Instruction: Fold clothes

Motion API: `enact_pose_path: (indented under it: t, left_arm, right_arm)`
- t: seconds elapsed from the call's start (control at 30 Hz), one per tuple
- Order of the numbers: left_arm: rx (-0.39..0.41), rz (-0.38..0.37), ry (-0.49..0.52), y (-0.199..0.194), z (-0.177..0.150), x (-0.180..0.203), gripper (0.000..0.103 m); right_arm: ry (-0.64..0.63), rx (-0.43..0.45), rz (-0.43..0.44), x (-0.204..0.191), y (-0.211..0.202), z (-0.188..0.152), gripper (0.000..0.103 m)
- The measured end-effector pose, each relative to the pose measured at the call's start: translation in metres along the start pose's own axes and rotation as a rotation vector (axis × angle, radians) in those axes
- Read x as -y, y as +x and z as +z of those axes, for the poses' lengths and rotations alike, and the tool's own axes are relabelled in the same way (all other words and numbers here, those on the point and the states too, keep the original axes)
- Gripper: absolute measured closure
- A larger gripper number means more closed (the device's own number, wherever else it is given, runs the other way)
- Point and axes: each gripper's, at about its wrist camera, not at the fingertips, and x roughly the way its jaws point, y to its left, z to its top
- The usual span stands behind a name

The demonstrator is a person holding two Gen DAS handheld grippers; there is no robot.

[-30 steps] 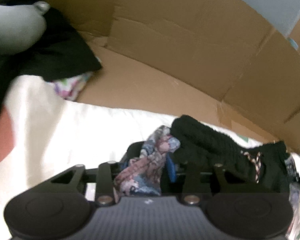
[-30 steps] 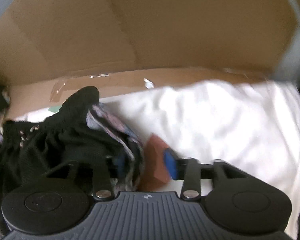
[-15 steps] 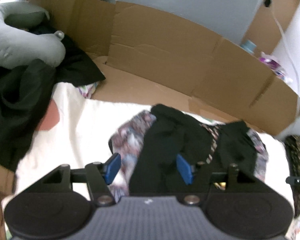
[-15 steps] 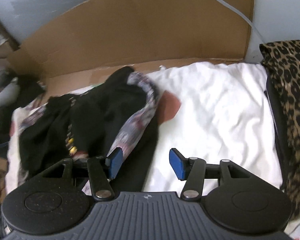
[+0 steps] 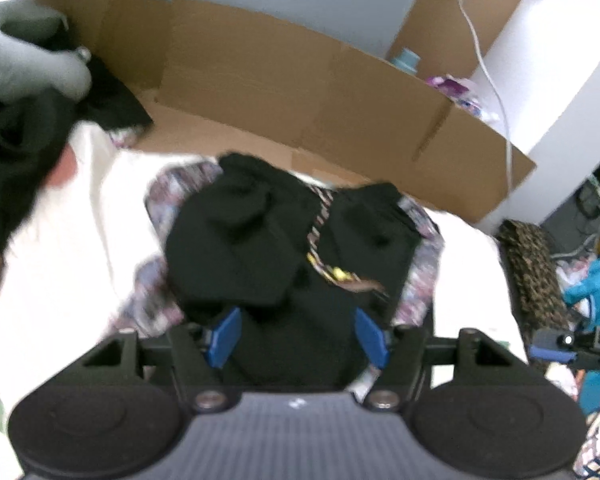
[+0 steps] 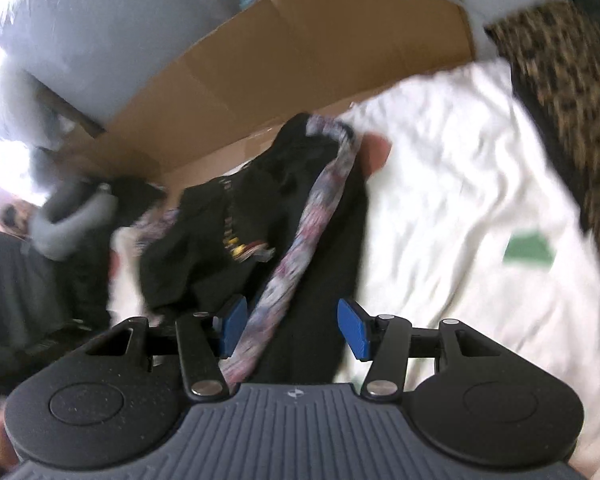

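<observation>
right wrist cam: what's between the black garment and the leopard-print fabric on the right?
In the right wrist view, only rumpled white sheet separates the black garment from the leopard-print fabric. A small green patch shows on the sheet near the leopard-print side.

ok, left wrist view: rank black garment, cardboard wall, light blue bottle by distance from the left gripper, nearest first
1. black garment: lies on the white sheet, its near edge between the open pads of the left gripper.
2. cardboard wall: stands behind the garment, across the middle of the view.
3. light blue bottle: pokes up behind the wall, upper right.
</observation>
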Motion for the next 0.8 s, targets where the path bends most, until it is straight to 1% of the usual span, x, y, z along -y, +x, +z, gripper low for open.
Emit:
enact_pose_path:
  t: [0.07, 0.13, 0.23, 0.33, 0.4, 0.47, 0.53, 0.6, 0.63, 0.67, 0.7, 0.73, 0.77, 0.8]
  left_arm:
    - [-0.030, -0.027, -0.008, 0.002, -0.016, 0.008, 0.036]
    - [-0.063, -0.057, 0.005, 0.005, -0.033, 0.019, 0.036]
    - [-0.095, -0.063, 0.070, 0.012, -0.053, 0.035, 0.036]
    - [-0.133, -0.036, 0.117, 0.026, -0.068, 0.041, 0.036]
    - [-0.147, -0.010, 0.116, 0.036, -0.075, 0.041, 0.036]
    - [-0.161, 0.038, 0.104, 0.046, -0.080, 0.038, 0.036]
    - [-0.197, 0.046, 0.101, 0.058, -0.085, 0.036, 0.038]
    - [-0.204, 0.036, 0.085, 0.062, -0.087, 0.031, 0.040]
    - [-0.206, 0.030, 0.076, 0.064, -0.088, 0.028, 0.044]
    - [-0.212, 0.021, 0.068, 0.064, -0.088, 0.025, 0.055]
    - [-0.221, 0.003, 0.051, 0.065, -0.088, 0.022, 0.061]
    - [-0.231, -0.015, 0.034, 0.065, -0.087, 0.019, 0.072]
    - [-0.239, -0.035, 0.007, 0.065, -0.087, 0.015, 0.079]
    - [-0.242, -0.049, -0.006, 0.064, -0.086, 0.013, 0.082]
  right_arm:
    - [0.010, -0.007, 0.023, -0.001, -0.005, -0.018, 0.045]
    - [0.018, -0.012, 0.042, 0.000, -0.008, -0.033, 0.045]
    - [0.021, -0.033, 0.061, 0.004, -0.006, -0.049, 0.045]
    - [0.017, -0.061, 0.053, 0.008, -0.003, -0.060, 0.045]
    - [0.020, -0.075, 0.050, 0.011, -0.001, -0.065, 0.045]
    - [0.018, -0.081, 0.050, 0.013, 0.000, -0.070, 0.045]
    - [0.019, -0.090, 0.048, 0.016, 0.003, -0.073, 0.045]
    - [0.025, -0.105, 0.046, 0.020, 0.007, -0.076, 0.045]
    - [0.027, -0.113, 0.044, 0.022, 0.009, -0.077, 0.045]
    - [0.027, -0.119, 0.042, 0.024, 0.011, -0.079, 0.045]
    - [0.027, -0.126, 0.039, 0.025, 0.013, -0.080, 0.045]
    - [0.027, -0.133, 0.036, 0.026, 0.015, -0.082, 0.045]
    - [0.027, -0.139, 0.034, 0.028, 0.017, -0.083, 0.045]
    - [0.027, -0.145, 0.032, 0.028, 0.020, -0.084, 0.045]
